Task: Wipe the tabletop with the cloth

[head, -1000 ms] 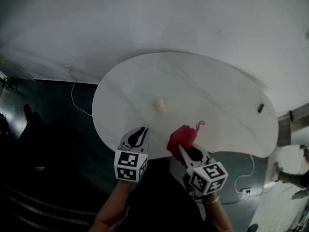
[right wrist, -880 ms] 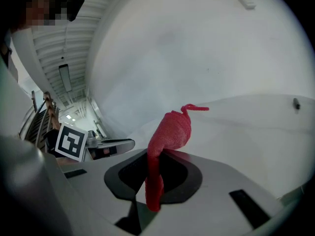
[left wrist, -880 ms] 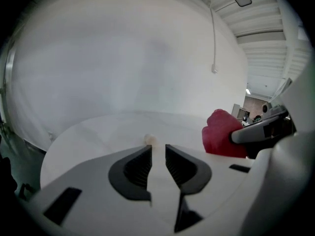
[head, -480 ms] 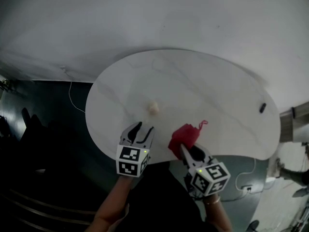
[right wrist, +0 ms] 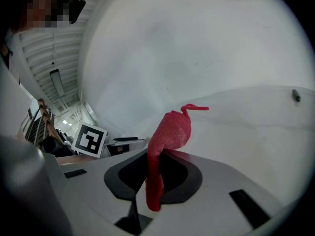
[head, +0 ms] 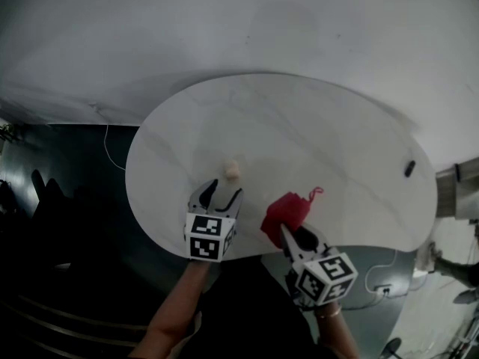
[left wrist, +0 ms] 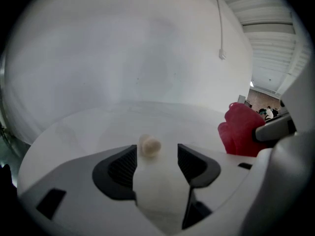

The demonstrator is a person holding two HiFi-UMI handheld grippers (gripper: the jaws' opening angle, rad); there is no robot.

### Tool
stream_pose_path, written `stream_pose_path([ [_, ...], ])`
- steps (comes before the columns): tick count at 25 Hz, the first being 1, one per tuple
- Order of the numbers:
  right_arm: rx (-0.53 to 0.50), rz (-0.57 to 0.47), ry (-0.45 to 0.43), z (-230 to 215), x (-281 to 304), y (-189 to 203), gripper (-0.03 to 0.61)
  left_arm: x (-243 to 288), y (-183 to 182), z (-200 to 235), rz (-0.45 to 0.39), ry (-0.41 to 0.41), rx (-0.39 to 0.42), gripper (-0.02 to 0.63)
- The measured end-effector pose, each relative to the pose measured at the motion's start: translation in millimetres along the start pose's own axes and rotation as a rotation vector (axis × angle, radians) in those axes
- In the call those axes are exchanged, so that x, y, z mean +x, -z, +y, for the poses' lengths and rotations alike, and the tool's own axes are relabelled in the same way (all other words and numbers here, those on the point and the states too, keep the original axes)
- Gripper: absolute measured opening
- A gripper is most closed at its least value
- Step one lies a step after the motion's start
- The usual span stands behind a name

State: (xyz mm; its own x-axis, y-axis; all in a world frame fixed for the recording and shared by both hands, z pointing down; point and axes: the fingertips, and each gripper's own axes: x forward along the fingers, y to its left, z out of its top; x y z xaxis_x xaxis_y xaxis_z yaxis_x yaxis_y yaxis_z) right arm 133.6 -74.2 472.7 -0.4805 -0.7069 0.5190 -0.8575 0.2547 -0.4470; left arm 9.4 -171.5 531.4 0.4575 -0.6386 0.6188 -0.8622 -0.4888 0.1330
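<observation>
Red cloth point(right wrist: 170, 134) juts forward lengthwise from right tongs point(right wrist: 156, 173).

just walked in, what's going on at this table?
A person works two handheld grippers over a white oval tabletop. The right gripper is shut on a bunched red cloth near the table's near edge. The left gripper has just been opening its jaws, which are empty; a small cream-coloured lump lies on the table just ahead of its tips.

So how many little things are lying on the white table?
2. A pale lump lies just ahead of the left gripper; a small dark thing sits near the table's right edge. The right gripper holds the red cloth.
</observation>
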Motion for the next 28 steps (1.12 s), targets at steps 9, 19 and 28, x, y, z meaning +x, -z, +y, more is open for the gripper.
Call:
stream_pose_path([
  [9,0.017,0.024,0.003,-17,5,-2,0.051,40,-3,9,0.069,-0.073,-0.014,0.241],
  [19,0.015,0.022,0.007,-21,5,-5,0.051,50,-3,18,0.09,-0.128,-0.034,0.194],
  [28,-0.023,0.031,-0.031,-5,9,-6,0.051,17,-21,19,0.0,-0.11,-0.034,0.152],
])
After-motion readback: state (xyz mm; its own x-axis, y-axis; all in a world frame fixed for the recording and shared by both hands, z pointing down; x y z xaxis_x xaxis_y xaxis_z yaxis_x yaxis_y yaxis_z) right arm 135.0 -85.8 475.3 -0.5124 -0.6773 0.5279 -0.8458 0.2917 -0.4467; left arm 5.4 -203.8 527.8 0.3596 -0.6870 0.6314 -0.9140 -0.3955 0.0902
